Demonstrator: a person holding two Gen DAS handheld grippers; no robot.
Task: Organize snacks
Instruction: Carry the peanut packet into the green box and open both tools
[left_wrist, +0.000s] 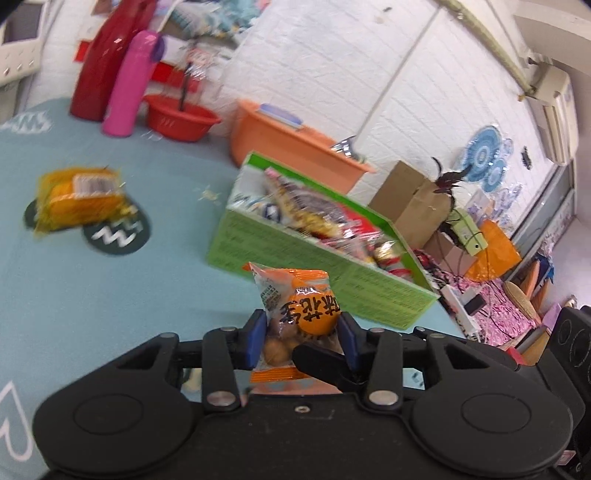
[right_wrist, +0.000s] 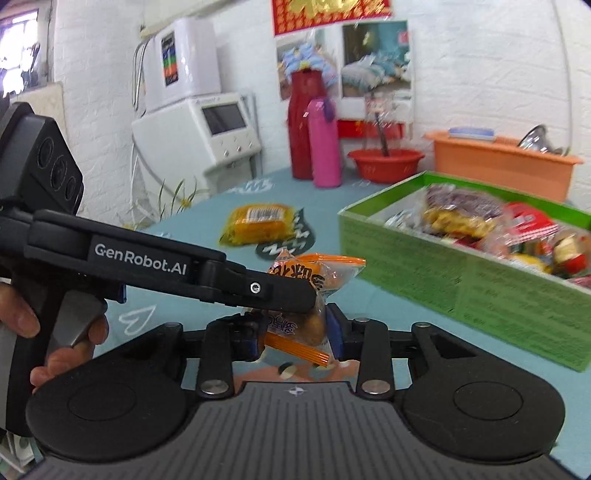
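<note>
A small orange snack packet with round brown pieces inside hangs above the teal table, between both grippers. My right gripper is shut on its lower half, blue pads pressing both sides. My left gripper reaches in from the left. Its blue pads stand close beside the packet and the jaws look open. One black finger of the right gripper crosses in front in the left wrist view. A green box full of several snacks stands just right of the packet.
A yellow noodle packet lies on the cloth to the left. A pink bottle, a red basin and an orange tub stand at the back. A person's hand holds the left gripper's handle.
</note>
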